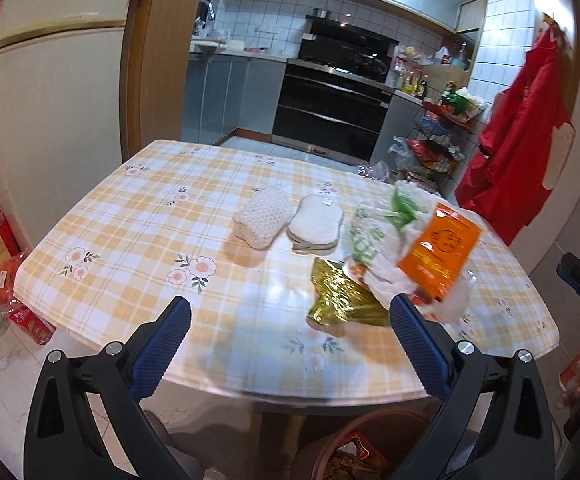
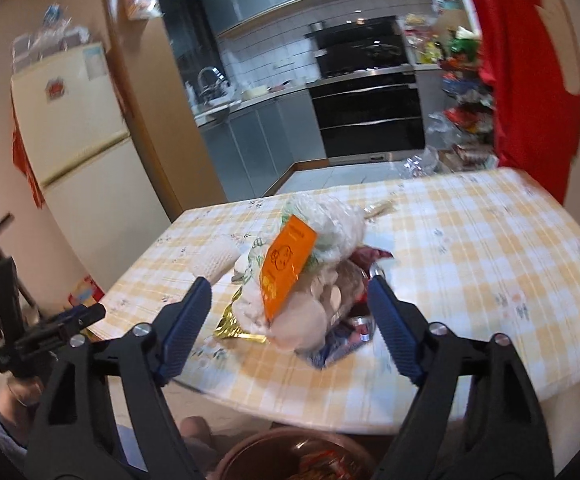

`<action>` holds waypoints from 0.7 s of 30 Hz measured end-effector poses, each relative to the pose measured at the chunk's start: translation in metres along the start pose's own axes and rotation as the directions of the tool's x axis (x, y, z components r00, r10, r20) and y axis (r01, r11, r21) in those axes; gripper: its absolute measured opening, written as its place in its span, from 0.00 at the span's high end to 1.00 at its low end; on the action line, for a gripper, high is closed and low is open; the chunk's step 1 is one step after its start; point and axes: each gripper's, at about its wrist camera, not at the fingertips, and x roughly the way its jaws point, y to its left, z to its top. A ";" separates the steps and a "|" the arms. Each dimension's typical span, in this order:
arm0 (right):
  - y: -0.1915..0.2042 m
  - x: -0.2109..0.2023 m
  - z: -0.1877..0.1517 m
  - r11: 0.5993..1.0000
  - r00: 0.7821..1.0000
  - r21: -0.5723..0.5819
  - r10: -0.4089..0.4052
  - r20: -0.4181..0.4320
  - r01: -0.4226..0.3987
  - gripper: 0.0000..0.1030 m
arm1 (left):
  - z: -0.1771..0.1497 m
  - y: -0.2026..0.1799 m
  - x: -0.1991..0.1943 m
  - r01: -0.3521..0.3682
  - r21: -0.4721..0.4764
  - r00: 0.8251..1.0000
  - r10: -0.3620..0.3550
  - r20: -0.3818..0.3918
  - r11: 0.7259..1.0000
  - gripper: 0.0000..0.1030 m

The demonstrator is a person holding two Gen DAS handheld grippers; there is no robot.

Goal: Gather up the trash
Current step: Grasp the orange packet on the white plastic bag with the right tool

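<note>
Wrapper heap waiting on checked tabletop [image 1: 138, 216], above bin [image 2: 290, 458].
Orange packet [image 2: 286, 270] topmost, gold foil [image 1: 340, 300] beside heap; right tongs [image 2: 288, 312] wide around heap, unpressed; left tongs [image 1: 290, 334] wide, empty. Best closed low, under loose plastic.

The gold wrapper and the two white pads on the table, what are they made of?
The gold wrapper looks like shiny metallic foil: it is crinkled and glints. The knobbly pad looks like woven or knitted fibre, matte and bumpy. The smoother pad looks like fluffy cloth or sponge; hard to tell which.
</note>
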 end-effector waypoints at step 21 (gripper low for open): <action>-0.010 0.103 0.029 0.999 0.997 0.027 0.027 -0.076 -0.025 0.93 | 0.016 0.010 0.059 0.040 0.003 0.999 -0.040 -0.036 0.999 0.06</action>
